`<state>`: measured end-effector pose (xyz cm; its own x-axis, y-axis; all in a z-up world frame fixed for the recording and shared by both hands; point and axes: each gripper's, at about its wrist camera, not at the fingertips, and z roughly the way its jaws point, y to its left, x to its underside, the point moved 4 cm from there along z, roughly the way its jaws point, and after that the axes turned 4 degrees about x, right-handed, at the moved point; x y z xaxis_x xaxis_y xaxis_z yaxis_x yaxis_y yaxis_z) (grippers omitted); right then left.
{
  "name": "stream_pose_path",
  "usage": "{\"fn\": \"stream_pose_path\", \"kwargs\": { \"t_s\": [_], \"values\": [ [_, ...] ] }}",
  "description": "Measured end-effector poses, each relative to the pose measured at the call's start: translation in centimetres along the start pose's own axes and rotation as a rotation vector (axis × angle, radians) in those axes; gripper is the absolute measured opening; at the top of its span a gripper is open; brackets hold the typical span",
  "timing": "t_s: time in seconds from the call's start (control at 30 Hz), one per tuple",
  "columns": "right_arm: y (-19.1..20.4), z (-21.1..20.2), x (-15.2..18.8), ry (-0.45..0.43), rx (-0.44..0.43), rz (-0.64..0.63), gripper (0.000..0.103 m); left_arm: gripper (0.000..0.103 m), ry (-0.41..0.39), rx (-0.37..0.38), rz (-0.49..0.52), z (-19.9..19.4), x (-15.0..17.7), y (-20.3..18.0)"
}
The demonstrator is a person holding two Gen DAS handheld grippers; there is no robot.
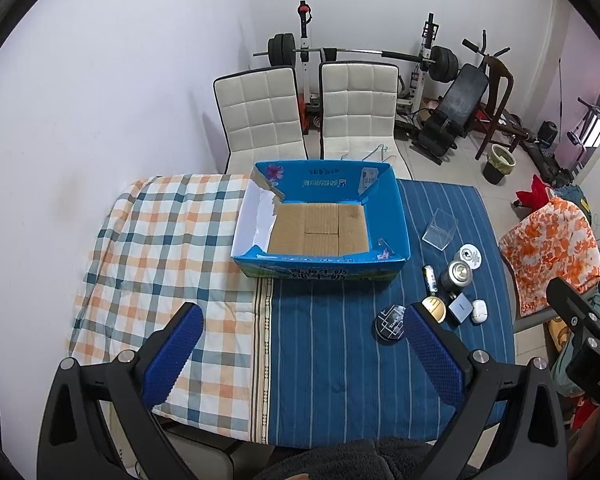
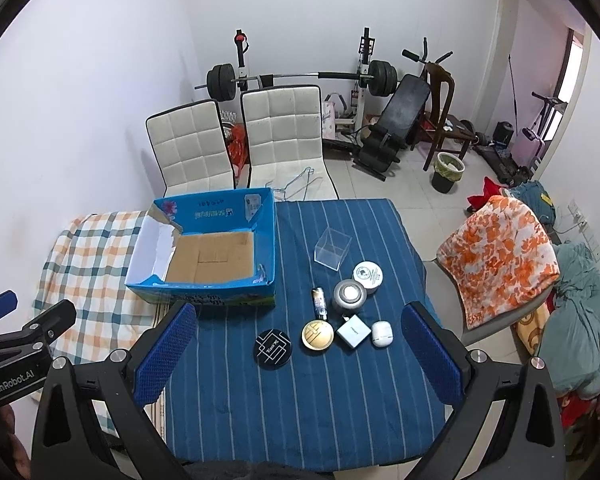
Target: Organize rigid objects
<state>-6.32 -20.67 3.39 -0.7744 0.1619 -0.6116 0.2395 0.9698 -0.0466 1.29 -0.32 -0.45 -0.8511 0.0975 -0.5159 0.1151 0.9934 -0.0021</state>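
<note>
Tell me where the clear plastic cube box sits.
In the right wrist view, the clear plastic cube box stands on the blue striped cloth, right of the blue cardboard box.

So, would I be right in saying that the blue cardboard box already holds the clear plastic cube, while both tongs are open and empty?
Not quite: the blue cardboard box is empty. The clear plastic cube sits on the striped cloth beside it, as the right wrist view shows. Both tongs, left and right, are indeed open and empty.

A: What do the tools look like?
B: The left gripper and right gripper are black frames with blue dimpled pads and silver screws.
A: Markings?
B: White "GenRobot.AI" lettering. The person's sleeve is dark fleece.
</note>
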Motion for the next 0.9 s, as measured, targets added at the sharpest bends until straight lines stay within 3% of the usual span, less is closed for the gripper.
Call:
{"fn": "stream_pose_path", "kwargs": {
  "t_s": [0.9],
  "values": [
    [0.6,0.0,-1.4,-0.010,0.009,-0.002,0.103,0.103,-0.021,0.004,0.012,-0.1,-1.1,0.0]
  ]
}}
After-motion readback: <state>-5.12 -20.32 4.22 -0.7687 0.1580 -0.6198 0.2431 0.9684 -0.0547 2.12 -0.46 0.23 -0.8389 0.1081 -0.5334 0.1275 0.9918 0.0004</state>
